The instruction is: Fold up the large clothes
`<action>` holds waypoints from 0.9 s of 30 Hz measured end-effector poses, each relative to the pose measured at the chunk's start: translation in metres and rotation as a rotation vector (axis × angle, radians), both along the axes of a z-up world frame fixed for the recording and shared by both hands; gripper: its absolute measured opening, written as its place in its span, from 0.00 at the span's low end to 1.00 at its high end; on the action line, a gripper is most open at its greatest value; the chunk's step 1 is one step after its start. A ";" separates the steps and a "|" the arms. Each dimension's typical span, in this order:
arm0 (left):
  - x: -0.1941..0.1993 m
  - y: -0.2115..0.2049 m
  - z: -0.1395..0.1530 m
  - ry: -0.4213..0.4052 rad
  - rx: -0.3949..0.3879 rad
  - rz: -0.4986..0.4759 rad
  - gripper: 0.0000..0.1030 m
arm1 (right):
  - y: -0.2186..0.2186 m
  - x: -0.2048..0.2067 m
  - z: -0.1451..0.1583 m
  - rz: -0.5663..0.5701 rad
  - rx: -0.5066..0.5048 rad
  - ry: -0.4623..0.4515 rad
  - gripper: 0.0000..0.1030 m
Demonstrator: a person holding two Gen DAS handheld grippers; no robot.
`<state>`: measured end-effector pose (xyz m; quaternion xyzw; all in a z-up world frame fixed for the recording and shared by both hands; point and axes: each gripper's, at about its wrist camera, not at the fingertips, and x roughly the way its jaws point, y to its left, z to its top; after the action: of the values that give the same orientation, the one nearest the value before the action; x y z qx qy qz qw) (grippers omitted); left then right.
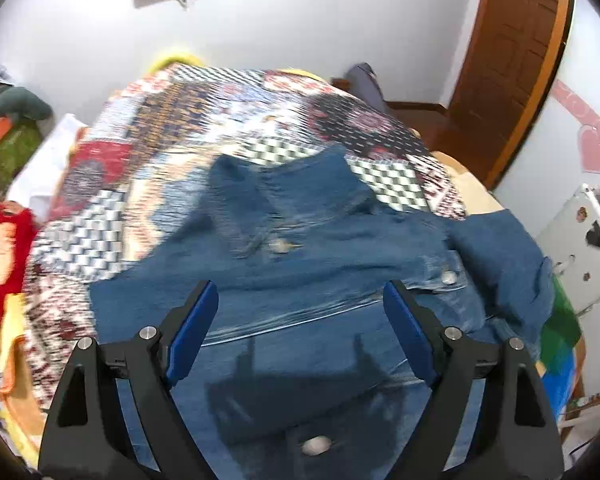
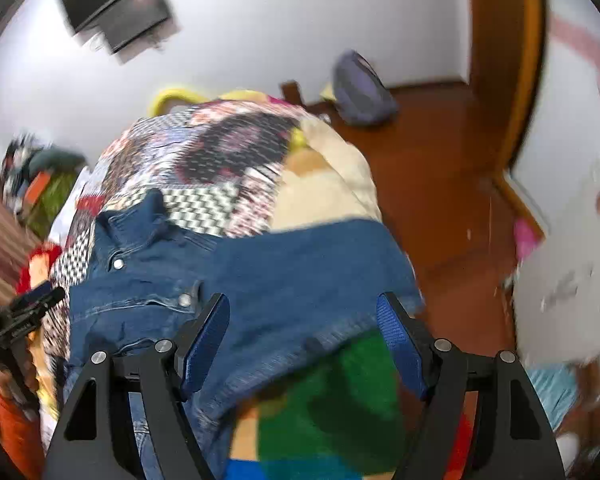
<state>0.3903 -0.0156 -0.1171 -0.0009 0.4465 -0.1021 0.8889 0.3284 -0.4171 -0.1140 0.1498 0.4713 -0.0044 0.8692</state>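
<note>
Hand-held grippers, left [image 1: 300, 300] and right [image 2: 303, 312], both wide apart, empty, angled down over denim jacket [image 1: 320, 248].

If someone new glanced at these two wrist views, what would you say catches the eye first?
First the blue denim jacket, spread collar-up across the middle of the bed, one sleeve lying out toward the bed's right edge. Under it, the busy patchwork quilt in red, white and checks covers the bed up to the white wall. In the foreground of each view, the left gripper and right gripper hang open above the denim, gripping nothing.
</note>
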 end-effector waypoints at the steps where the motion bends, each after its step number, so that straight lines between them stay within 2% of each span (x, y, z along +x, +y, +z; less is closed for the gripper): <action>1: 0.005 -0.008 -0.005 0.019 -0.013 -0.013 0.82 | -0.011 -0.002 -0.009 -0.021 0.034 0.021 0.72; 6: 0.025 -0.044 -0.047 0.138 -0.030 -0.060 0.82 | -0.054 -0.002 -0.062 -0.127 0.240 0.129 0.72; 12: 0.032 -0.063 -0.086 0.226 0.010 -0.087 0.82 | -0.078 0.017 -0.113 -0.192 0.437 0.202 0.72; 15: 0.036 -0.065 -0.095 0.239 0.019 -0.085 0.82 | -0.081 0.031 -0.125 -0.214 0.464 0.196 0.72; 19: 0.038 -0.064 -0.097 0.235 0.015 -0.079 0.82 | -0.082 0.047 -0.132 -0.250 0.446 0.169 0.70; 21: 0.037 -0.065 -0.097 0.231 0.020 -0.079 0.82 | -0.082 0.052 -0.132 -0.281 0.409 0.135 0.59; 25: 0.033 -0.064 -0.093 0.216 0.023 -0.078 0.82 | -0.078 0.058 -0.127 -0.319 0.318 0.102 0.28; 27: 0.030 -0.061 -0.088 0.210 0.012 -0.080 0.82 | -0.075 0.059 -0.117 -0.314 0.291 0.067 0.21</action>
<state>0.4201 -0.0771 -0.2048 0.0114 0.5375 -0.1341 0.8324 0.3871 -0.4918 -0.2310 0.3452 0.4665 -0.0766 0.8108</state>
